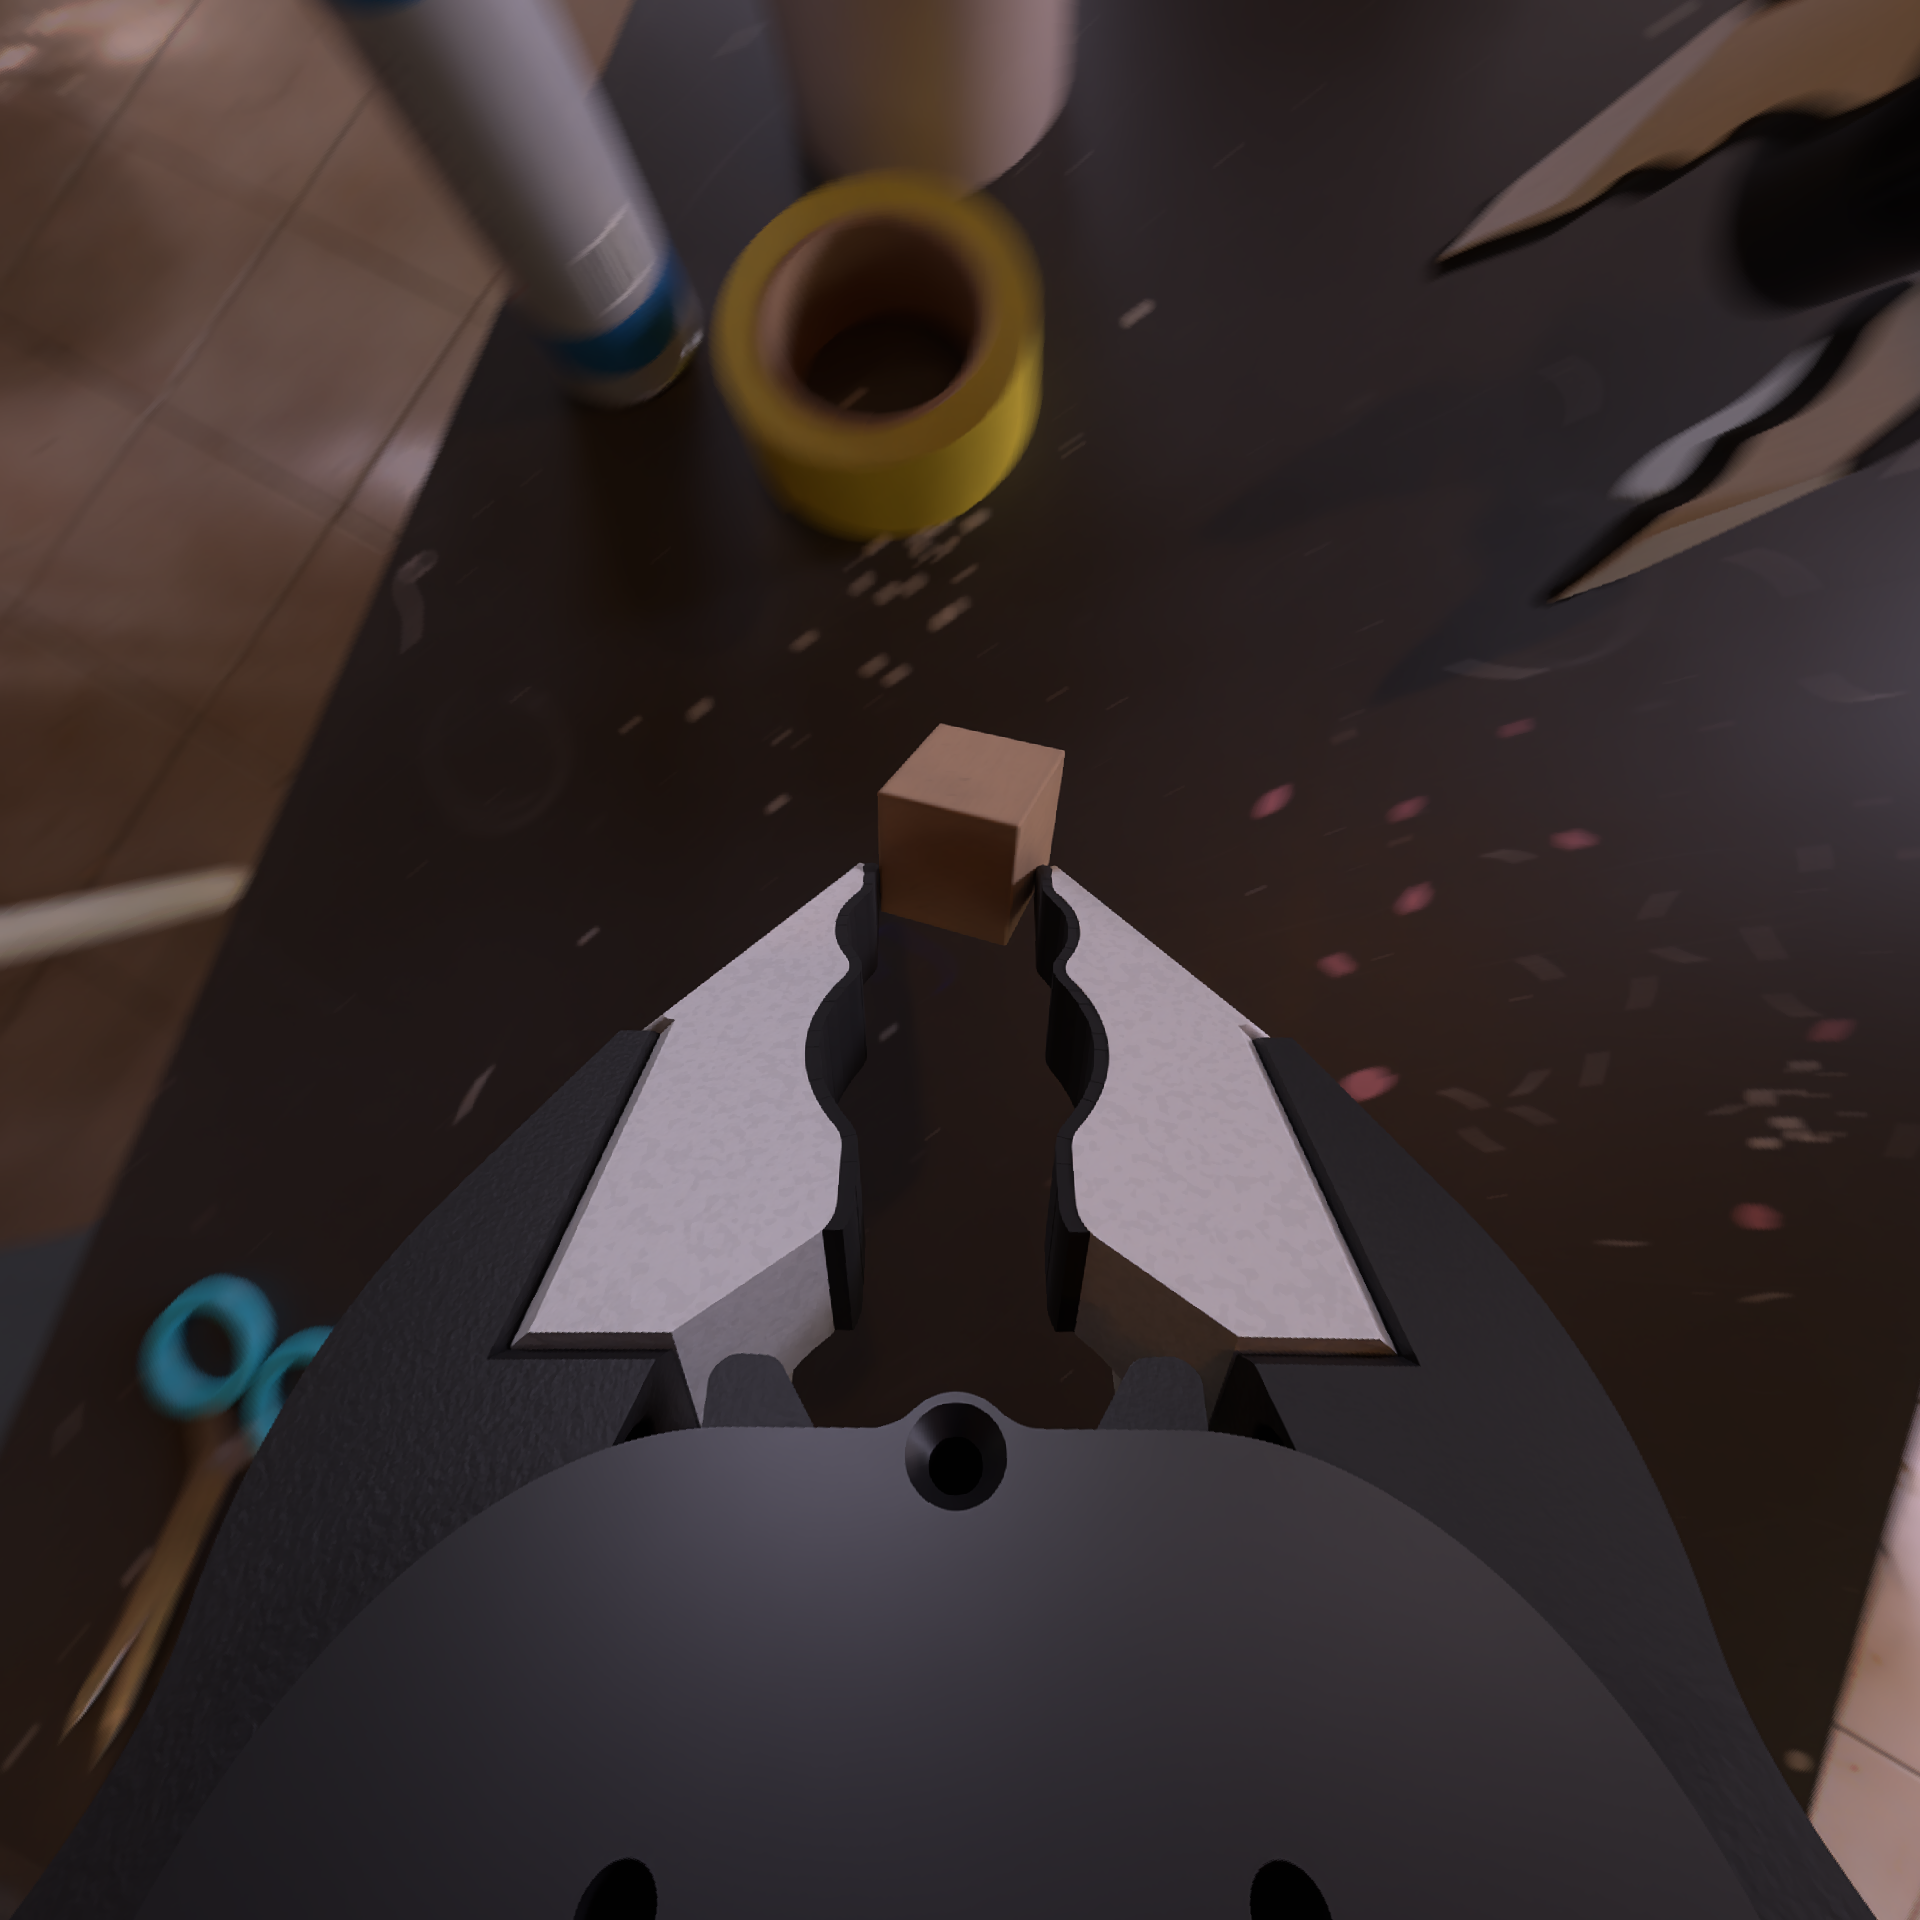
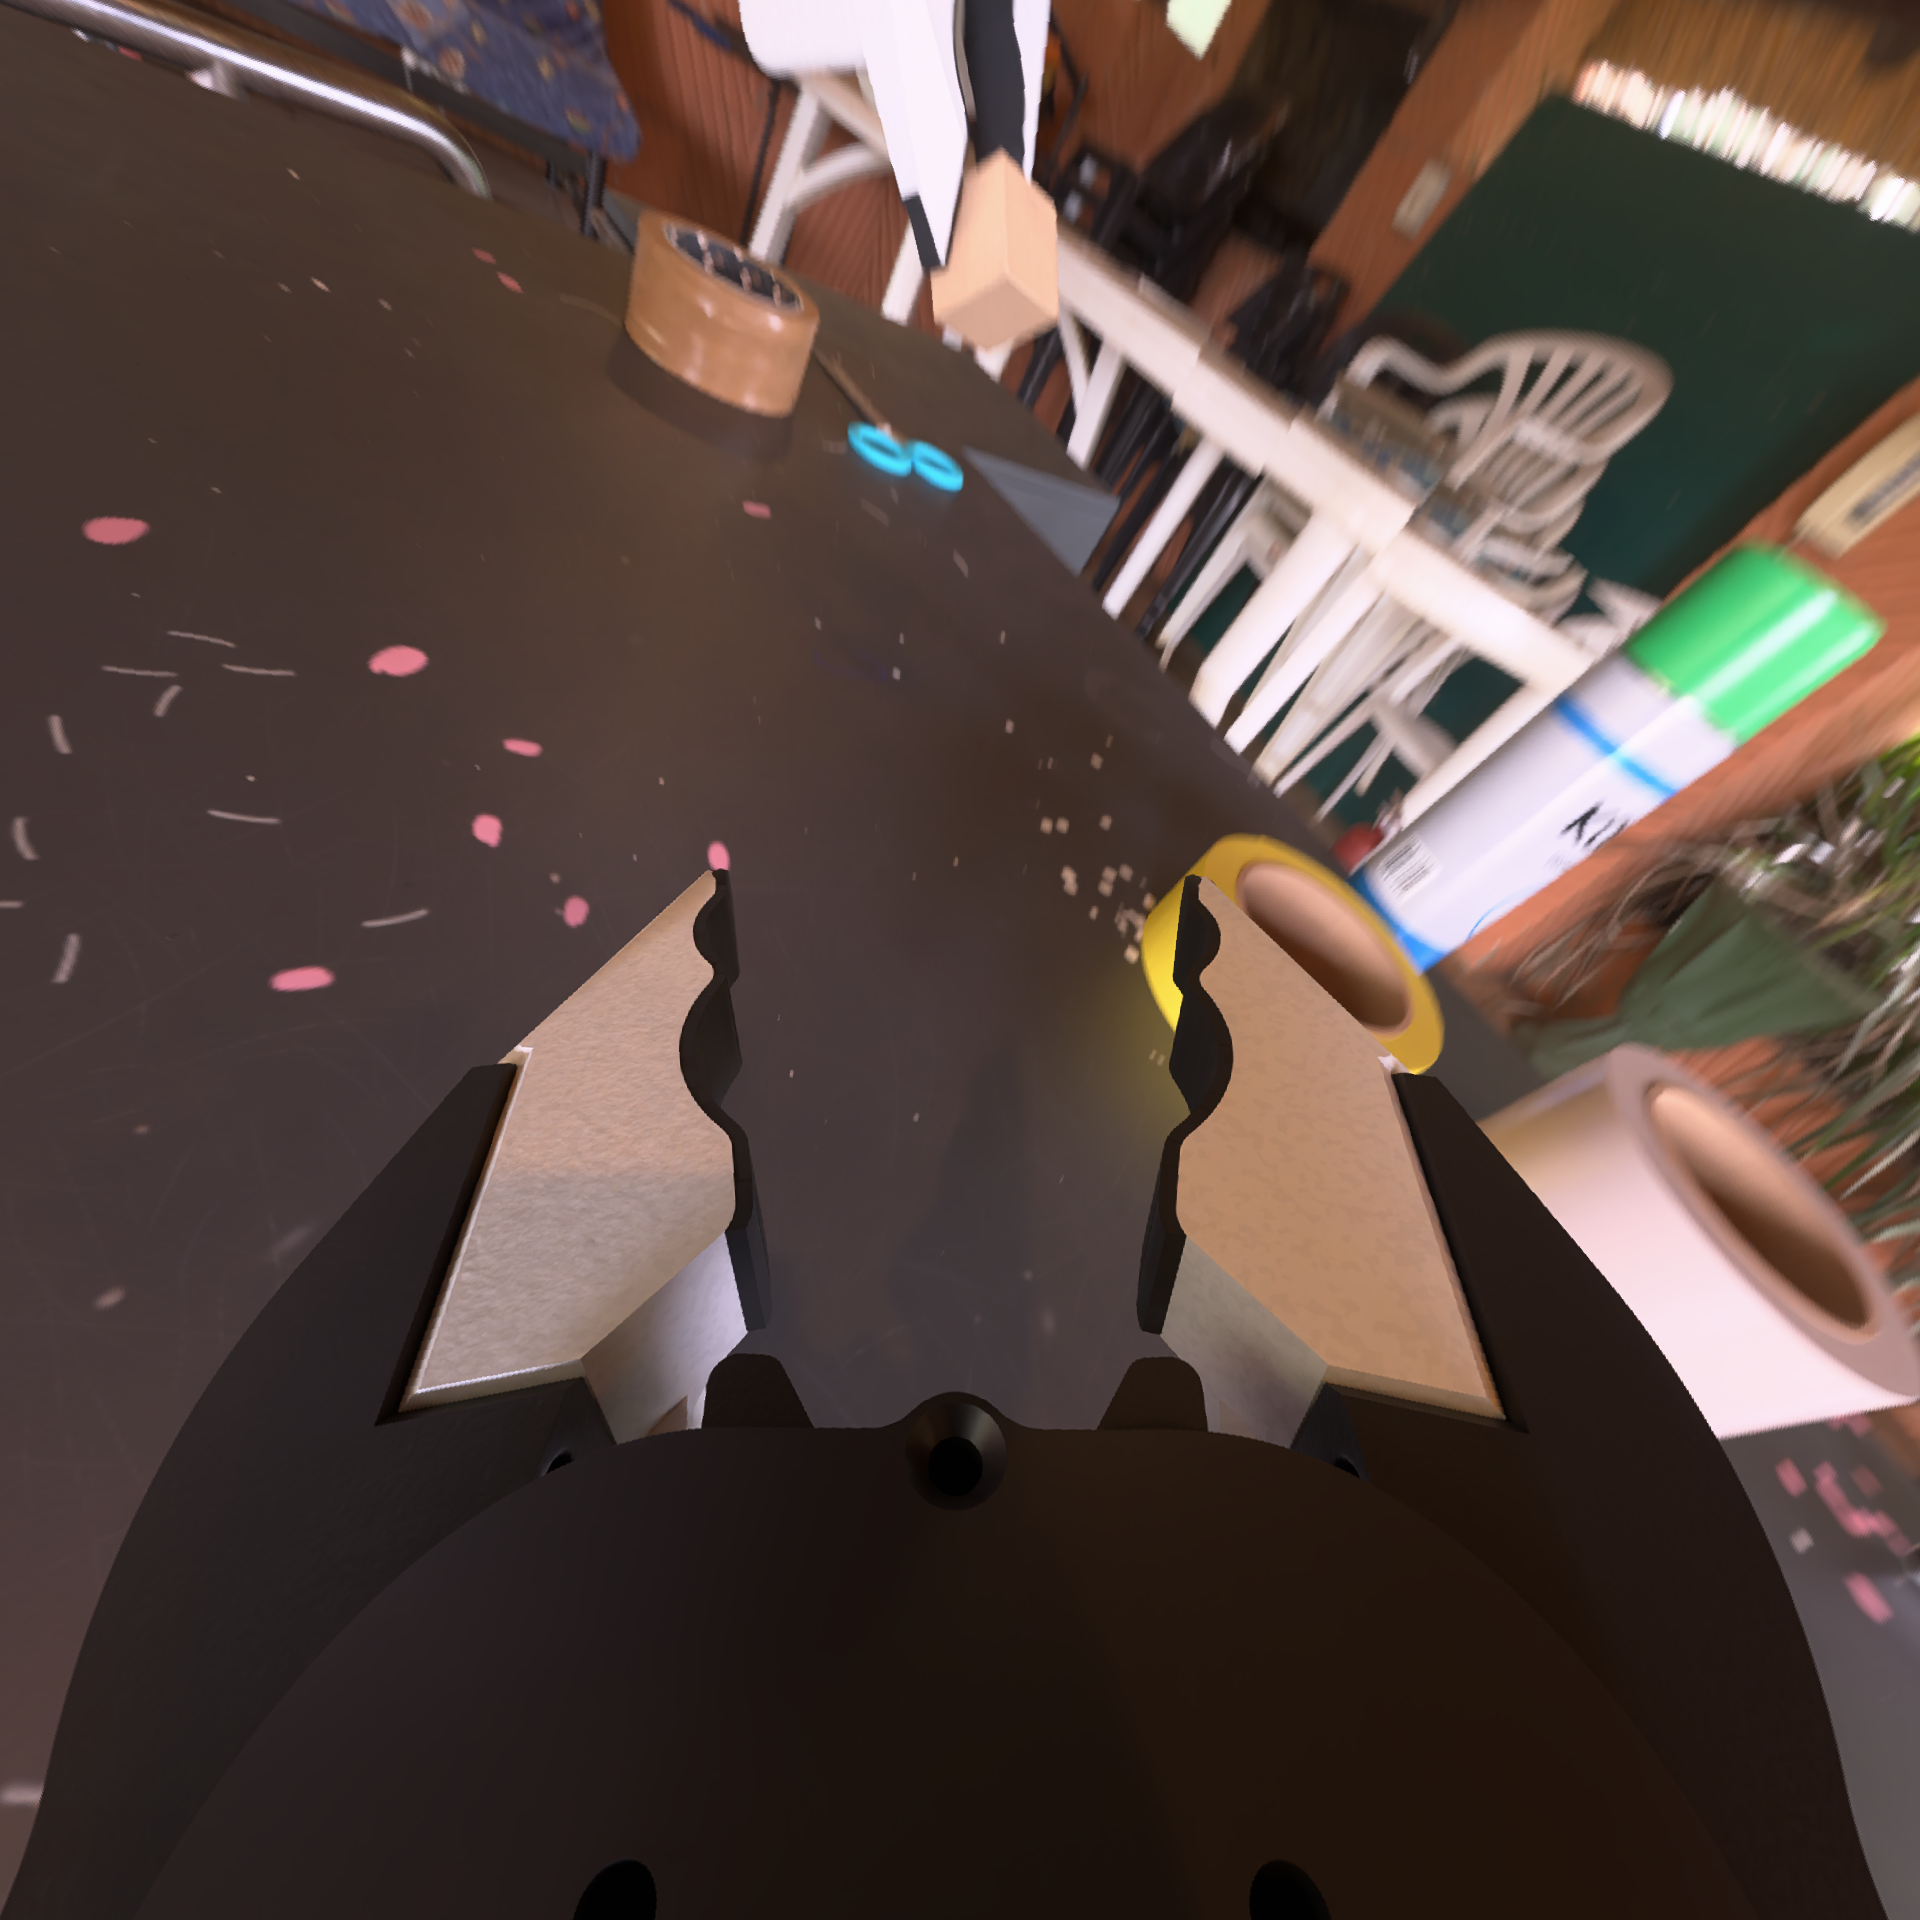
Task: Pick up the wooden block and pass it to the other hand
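Observation:
The wooden block is a small tan cube pinched at the fingertips of my left gripper, held above the dark table. In the right wrist view the same block hangs high above the table's far edge in the left gripper's white fingers. My right gripper is open and empty, low over the table. It shows in the left wrist view at the upper right, fingers spread, pointing towards the block from a distance.
A yellow tape roll, a white tube with a blue band and a white roll stand near the table edge. Brown tape and teal-handled scissors lie farther off.

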Available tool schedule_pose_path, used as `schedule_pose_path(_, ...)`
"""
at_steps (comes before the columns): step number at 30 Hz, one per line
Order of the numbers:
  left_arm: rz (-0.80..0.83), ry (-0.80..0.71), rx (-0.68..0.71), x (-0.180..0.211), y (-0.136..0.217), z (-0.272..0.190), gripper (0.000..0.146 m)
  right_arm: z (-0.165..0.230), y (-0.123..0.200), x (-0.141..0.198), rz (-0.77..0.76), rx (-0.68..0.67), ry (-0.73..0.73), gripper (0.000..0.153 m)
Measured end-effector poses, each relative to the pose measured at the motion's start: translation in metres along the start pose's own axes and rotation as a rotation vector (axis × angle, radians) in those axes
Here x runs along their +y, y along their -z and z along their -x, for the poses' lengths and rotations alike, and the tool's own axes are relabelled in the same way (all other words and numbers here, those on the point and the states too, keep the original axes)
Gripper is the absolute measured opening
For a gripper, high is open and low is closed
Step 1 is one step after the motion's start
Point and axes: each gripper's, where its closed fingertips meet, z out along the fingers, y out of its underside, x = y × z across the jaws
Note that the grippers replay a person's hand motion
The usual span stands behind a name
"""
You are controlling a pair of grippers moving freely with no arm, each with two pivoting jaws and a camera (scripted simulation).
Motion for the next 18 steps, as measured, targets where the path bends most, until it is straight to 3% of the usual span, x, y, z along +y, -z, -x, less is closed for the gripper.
schedule_pose_path(6,-0.200,0.002,0.373,-0.040,-0.020,-0.085,0.030,0.020,0.016,-0.042,-0.175,0.018,0.211,0.080)
schedule_pose_path(12,-0.321,0.026,0.719,-0.061,-0.035,-0.145,0.030,0.034,0.022,-0.060,-0.223,0.062,0.363,0.075)
schedule_pose_path(18,-0.353,0.023,0.897,-0.068,-0.038,-0.171,0.030,0.028,0.028,-0.068,-0.231,0.119,0.443,0.070)
